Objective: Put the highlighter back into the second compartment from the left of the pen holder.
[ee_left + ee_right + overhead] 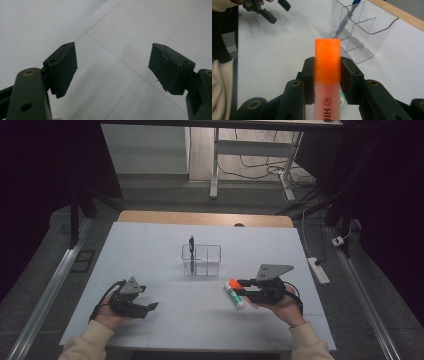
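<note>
One highlighter [327, 75] beneath orange cap [327, 58]

organizer [201, 259] mid-table — pen [191, 251] in left compartment | highlighter [235, 293] right-front

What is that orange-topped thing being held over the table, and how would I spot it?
Start at the white table and find the clear plastic organizer near its middle, with a blue pen standing inside. Just in front and to the right, the right gripper clamps a highlighter. Its bright orange cap is the only vivid colour there.
</note>
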`<control>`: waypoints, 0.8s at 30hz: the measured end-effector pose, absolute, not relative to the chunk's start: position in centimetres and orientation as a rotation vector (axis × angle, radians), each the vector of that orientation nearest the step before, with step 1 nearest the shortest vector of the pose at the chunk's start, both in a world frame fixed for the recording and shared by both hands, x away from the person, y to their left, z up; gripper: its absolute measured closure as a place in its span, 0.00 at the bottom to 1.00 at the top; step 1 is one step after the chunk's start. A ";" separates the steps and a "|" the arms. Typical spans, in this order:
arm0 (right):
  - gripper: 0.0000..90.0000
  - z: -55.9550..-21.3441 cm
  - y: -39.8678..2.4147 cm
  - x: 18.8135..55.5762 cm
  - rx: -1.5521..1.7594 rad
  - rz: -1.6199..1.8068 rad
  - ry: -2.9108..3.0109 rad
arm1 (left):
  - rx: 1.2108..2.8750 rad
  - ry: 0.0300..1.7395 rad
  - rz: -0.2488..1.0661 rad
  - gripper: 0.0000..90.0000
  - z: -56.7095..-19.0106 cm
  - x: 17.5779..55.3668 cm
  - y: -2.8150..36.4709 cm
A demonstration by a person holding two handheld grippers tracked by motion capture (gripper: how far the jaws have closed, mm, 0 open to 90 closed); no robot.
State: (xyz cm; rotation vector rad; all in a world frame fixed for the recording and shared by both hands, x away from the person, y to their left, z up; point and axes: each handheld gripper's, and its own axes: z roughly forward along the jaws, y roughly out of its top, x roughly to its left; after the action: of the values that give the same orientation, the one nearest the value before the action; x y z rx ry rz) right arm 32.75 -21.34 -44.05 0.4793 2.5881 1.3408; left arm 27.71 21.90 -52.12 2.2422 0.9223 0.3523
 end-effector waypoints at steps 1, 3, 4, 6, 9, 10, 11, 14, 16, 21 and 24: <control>0.74 -44.0 -21.4 32.8 0.490 1.345 2.577 | 2.242 0.921 0.352 0.25 -52.1 27.7 21.9; 0.74 -44.0 -21.4 32.8 0.504 1.357 2.551 | 2.245 0.919 0.350 0.25 -52.1 27.7 21.9; 0.74 -43.9 -21.4 32.7 0.512 1.363 2.539 | 2.246 0.918 0.350 0.25 -52.2 27.7 21.9; 0.74 -43.8 -21.4 32.7 0.527 1.366 2.517 | 2.244 0.919 0.350 0.25 -52.1 27.7 21.9; 0.74 -43.8 -21.4 32.7 0.530 1.371 2.497 | 2.240 0.921 0.350 0.25 -52.1 27.8 21.9; 0.74 -43.8 -21.4 32.7 0.530 1.372 2.492 | 2.239 0.921 0.349 0.25 -52.1 27.8 21.9; 0.74 -43.7 -21.4 32.7 0.535 1.370 2.482 | 2.239 0.920 0.351 0.25 -52.1 27.8 21.9; 0.74 -43.6 -21.4 32.7 0.544 1.374 2.465 | 2.235 0.916 0.357 0.24 -52.1 27.8 21.9; 0.74 -43.6 -21.4 32.7 0.557 1.378 2.452 | 2.231 0.916 0.356 0.23 -52.0 27.8 21.9; 0.74 -43.4 -21.2 32.7 0.568 1.375 2.417 | 2.220 0.927 0.361 0.21 -51.9 27.8 21.9; 0.74 -43.2 -21.1 32.8 0.580 1.393 2.390 | 2.218 0.930 0.356 0.20 -51.9 27.8 21.9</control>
State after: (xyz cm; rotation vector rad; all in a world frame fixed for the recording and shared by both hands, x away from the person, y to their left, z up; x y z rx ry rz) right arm 32.78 -21.08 -43.22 0.5798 2.3901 1.3934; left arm 27.81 21.91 -51.92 2.2182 0.9298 0.3556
